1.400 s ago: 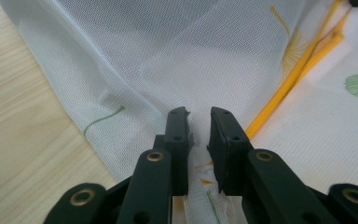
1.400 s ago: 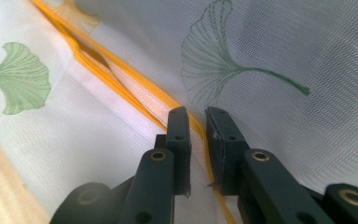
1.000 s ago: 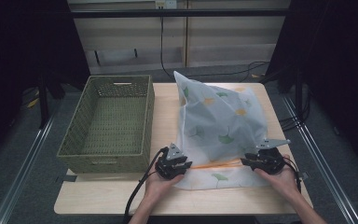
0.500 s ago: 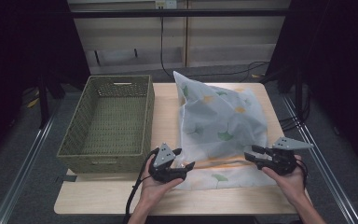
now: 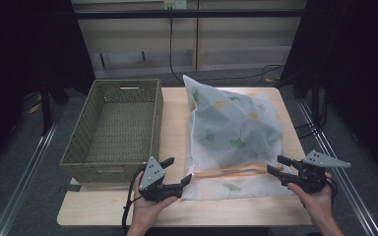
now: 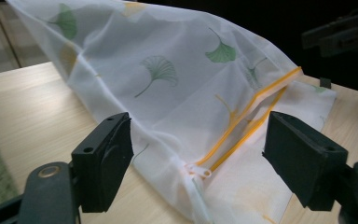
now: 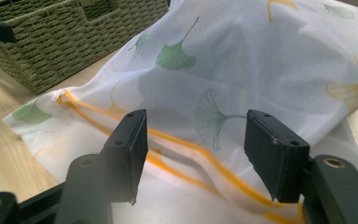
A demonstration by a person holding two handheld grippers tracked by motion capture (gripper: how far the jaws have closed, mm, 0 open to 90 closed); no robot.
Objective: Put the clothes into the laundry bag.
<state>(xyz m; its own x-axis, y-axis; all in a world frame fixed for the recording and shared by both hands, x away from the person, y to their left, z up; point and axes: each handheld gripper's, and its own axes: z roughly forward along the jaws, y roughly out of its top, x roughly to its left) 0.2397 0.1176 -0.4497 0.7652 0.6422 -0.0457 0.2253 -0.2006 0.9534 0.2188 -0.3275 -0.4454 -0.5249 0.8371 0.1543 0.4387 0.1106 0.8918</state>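
I'm between grips here: both tongs are released, and their jaws have just been opening. The left gripper (image 5: 177, 173) is sitting at lower centre of the high view, just off the bag's (image 5: 234, 135) lower-left corner; the right gripper (image 5: 277, 169) is at lower right, just off the opposite corner. Nothing is between the jaws of either one; in the left gripper view the bag (image 6: 177, 98) is lying beyond the pads, and in the right gripper view the bag (image 7: 261, 70) is likewise lying past them.

My read is that the zip end is being let go, and the basket (image 5: 115, 129), open at centre left, looks like the likely destination. Next I'm expecting to need a fresh hold on the fabric, probably low at both corners, pinching enough mesh that it doesn't slip.

The bag is lying on the table (image 5: 174, 113), right of the basket, puffed into a peak toward the top of the frame. It's thin, white and see-through, printed with green and yellow leaves. An orange zip (image 5: 231, 172) is running across its near edge, with the pull (image 6: 198, 171) at the left corner.
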